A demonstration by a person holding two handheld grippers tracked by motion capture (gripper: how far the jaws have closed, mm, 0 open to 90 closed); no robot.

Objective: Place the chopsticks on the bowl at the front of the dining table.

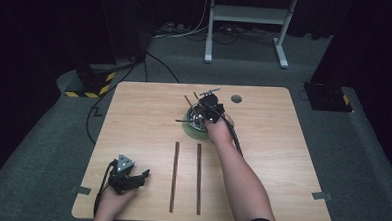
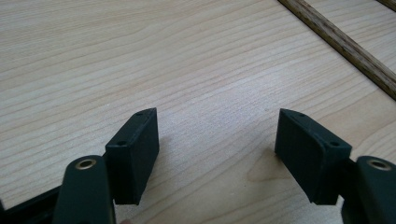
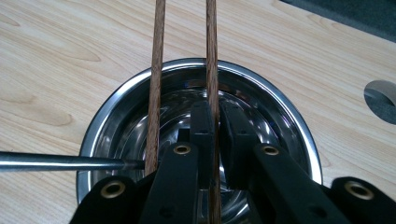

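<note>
Step in hand: the right gripper (image 3: 215, 130) is, by my judgement, setting a wooden chopstick (image 3: 211, 51) into the steel bowl (image 3: 299, 135), beside a second chopstick (image 3: 155, 70) already leaning there.
Right jaws: clenched on the chopstick, which runs up between them toward 12 o'clock in the right gripper view.
Bowl: on a green saucer (image 1: 192, 132), just past the middle of the table (image 1: 282, 159) toward 12 o'clock in the high view; a metal utensil handle (image 3: 60, 161) juts from it toward 9 o'clock.
Doing it well: lower the stick until its tip rests on the bowl's bottom, let it lean on the rim parallel to its mate, then release slowly so neither stick rolls nor the light bowl tips.
Right arm: forearm stretched from 6 o'clock up toward the bowl, hand over its near rim, gripper pointing down and forward.
Left gripper (image 1: 126, 176): resting near the table's 7 o'clock corner, jaws released, nothing between them.
Still waiting: two more chopsticks (image 1: 175, 174) lie parallel near the front edge.
</note>
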